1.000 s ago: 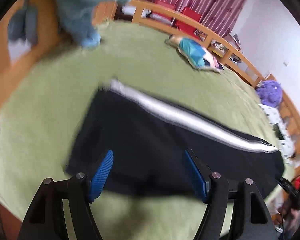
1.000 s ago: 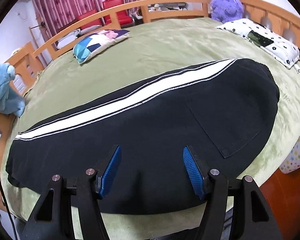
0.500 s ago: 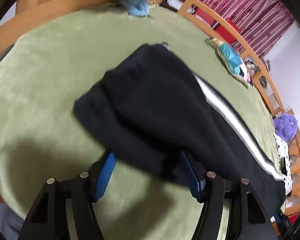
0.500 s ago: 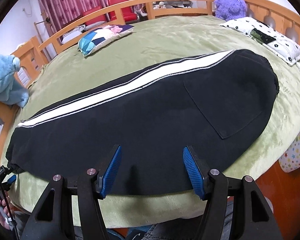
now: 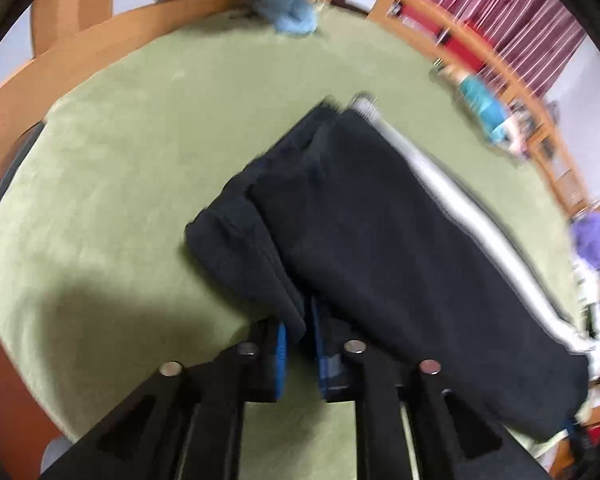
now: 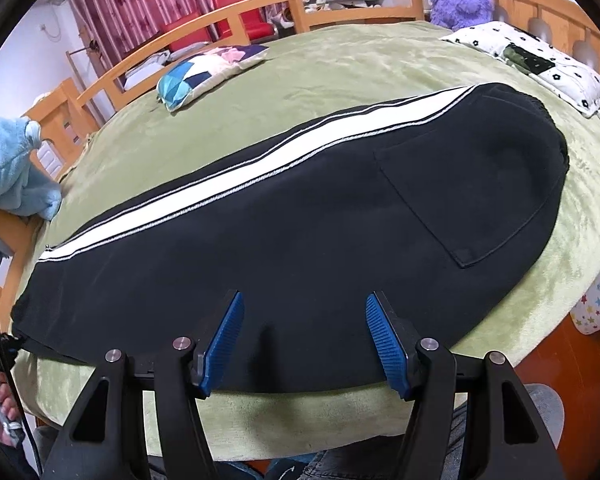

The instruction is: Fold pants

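Black pants point(image 6: 300, 240) with white side stripe, laid flat lengthwise on green bedspread; back pocket up, leg cuffs bunched

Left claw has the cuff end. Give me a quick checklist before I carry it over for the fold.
1. Left claw shut on pants cuff end: ok.
2. Both leg layers pinched: cannot tell, blurred.
3. Right claw open, above the near edge, holding nothing: ok.
4. Pants lie flat on the green blanket, white stripe straight: ok.
5. Waist end clear of the floral pillow: ok.
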A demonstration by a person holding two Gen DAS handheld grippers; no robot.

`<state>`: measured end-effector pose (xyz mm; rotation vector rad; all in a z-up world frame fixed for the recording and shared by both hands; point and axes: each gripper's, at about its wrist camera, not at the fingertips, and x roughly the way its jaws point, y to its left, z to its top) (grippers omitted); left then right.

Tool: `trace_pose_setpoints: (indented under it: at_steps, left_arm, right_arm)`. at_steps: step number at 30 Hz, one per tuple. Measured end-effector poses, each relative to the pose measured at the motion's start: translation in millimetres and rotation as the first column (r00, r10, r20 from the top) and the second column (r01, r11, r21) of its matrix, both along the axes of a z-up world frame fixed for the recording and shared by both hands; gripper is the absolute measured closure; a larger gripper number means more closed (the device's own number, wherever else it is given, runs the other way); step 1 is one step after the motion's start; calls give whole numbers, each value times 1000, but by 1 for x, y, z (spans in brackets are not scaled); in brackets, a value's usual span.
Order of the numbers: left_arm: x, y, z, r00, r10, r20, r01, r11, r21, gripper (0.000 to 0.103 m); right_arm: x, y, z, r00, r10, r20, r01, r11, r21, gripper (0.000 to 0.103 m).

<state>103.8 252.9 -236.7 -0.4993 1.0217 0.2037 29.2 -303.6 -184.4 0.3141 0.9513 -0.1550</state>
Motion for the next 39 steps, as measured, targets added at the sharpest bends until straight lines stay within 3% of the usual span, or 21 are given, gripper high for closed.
trace_pose_setpoints:
  at_steps: [3,7,9,11,14,22,23,24,25,28,30,32,35,36,38,39]
  left_arm:
    - [-23,-4,11,999,-22,31,22,1000,-7,74]
    - [-32,-21,38,981,-111,160,105,993,50,71]
    - [-24,-19,41,977,-112,182,111,994,18,67]
    - [-16,-13,35,983,-82,167,87,996,-25,67]
    - [-7,-1,20,996,20,90,-17,999,-28,67]
    - [18,32,0,982,151,112,-137,983,-123,67]
    - [21,33,-1,981,157,116,-141,981,-133,70]
    - [23,35,0,980,160,116,-143,980,-141,90]
    - [22,34,2,981,151,122,-134,982,-136,95]
    - [3,33,25,969,136,208,-116,988,-104,97]
    - [-15,38,36,954,166,250,-134,981,-142,97]
    - [-25,42,36,952,189,240,-156,976,-149,97]
    - [-23,48,10,959,227,172,-198,966,-168,95]
    - [-14,49,-3,969,223,105,-203,963,-175,92]
    - [-10,48,-7,976,203,74,-188,968,-168,91]
    - [-11,43,1,980,185,70,-175,975,-137,84]
  right_arm:
    - [-1,1,-1,1000,16,-4,-16,1000,-3,40]
    - [-2,-6,-2,1000,4,8,-4,1000,18,40]
    - [1,-8,-5,1000,-1,1,1,999,32,40]
    - [2,-9,-7,1000,-1,-5,1,999,37,40]
    - [0,-9,-6,1000,1,-7,-1,1000,25,40]
    - [-4,-19,-7,998,-55,-17,55,998,15,40]
    - [-3,-19,-7,998,-61,-21,61,998,22,40]
    - [-2,-19,-8,998,-64,-25,64,998,24,40]
    - [0,-18,-8,997,-65,-29,66,998,23,40]
    - [2,-11,-5,999,-49,-21,50,999,11,40]
    - [3,-7,-2,999,-39,-11,39,999,2,40]
    - [3,-5,0,1000,-30,-5,30,1000,3,40]
    - [4,-6,-1,1000,-20,-4,20,1000,11,40]
    - [5,-6,-2,1000,-16,-4,16,1000,17,40]
    - [6,-8,-5,1000,-12,-10,12,1000,27,40]
    - [5,-10,-6,1000,-9,-13,9,999,34,40]
